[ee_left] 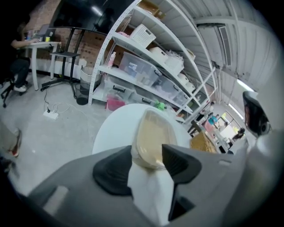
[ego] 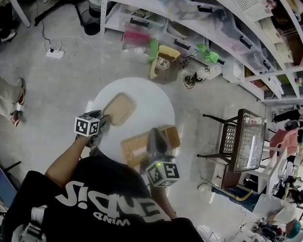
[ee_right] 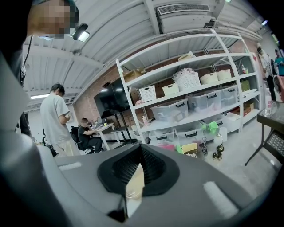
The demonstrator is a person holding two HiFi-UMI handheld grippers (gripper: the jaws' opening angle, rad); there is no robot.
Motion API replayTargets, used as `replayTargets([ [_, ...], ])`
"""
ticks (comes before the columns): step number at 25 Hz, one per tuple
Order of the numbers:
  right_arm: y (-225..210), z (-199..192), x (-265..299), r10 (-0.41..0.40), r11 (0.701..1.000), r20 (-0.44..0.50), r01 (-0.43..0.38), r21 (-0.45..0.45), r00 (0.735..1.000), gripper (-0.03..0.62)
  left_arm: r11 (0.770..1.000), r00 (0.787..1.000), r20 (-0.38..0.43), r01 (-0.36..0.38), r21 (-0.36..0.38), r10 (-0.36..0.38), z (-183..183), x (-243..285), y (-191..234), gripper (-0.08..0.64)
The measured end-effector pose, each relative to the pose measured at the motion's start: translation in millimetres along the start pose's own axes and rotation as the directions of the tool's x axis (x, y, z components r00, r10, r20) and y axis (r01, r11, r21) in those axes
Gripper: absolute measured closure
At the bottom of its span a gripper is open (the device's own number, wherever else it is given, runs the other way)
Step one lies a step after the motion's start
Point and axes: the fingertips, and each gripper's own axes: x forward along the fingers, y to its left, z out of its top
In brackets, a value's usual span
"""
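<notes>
The round white bench (ego: pixel 158 100) lies under both my arms. At its near edge sits the brown cardboard box (ego: pixel 134 148), and my right tongs (ego: pixel 157 140) are clenched on a thin edge of it. To the left, my left tongs (ego: pixel 103 120) grip the near end of the shallow beige tray (ego: pixel 120 108) over the bench. I judge both grasps made. Any lift from here calls for keeping the tray level and the box wall unbent.

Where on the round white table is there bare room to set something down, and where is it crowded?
The far half of the round table is bare, from the tan tray across to the far right rim. The near edge is crowded: the left gripper grips the tray there, and the right gripper grips the cardboard box.
</notes>
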Motion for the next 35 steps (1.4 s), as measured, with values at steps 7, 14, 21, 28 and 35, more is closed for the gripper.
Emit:
replayTargets([
  [7, -2.1, 7.2, -7.8, 0.001, 1.000, 0.010, -0.001, 0.004, 1.000, 0.592, 0.999, 0.999, 0.018, -0.028, 0.044, 0.028, 10.8, -9.2, -11.2, 0.367],
  [14, -1.1, 2.9, -20.9, 0.000, 1.000, 0.028, -0.001, 0.008, 1.000, 0.592, 0.998, 0.998, 0.054, -0.042, 0.052, 0.039, 10.6, -19.4, -17.9, 0.402],
  [21, -0.6, 5.8, -31.6, -0.003, 1.000, 0.049, 0.002, 0.017, 0.999, 0.592, 0.998, 0.995, 0.092, -0.042, 0.054, 0.037, 19.1, -31.3, -28.2, 0.453],
  [28, 0.2, 9.6, -44.7, -0.009, 1.000, 0.072, 0.007, 0.023, 0.997, 0.592, 1.000, 0.989, 0.144, 0.022, 0.014, -0.024, 31.7, -43.9, -47.3, 0.505],
  [35, 0.9, 7.6, -58.3, -0.012, 1.000, 0.090, 0.010, 0.025, 0.996, 0.592, 0.996, 0.979, 0.183, 0.095, -0.002, -0.093, 41.4, -53.4, -71.3, 0.523],
])
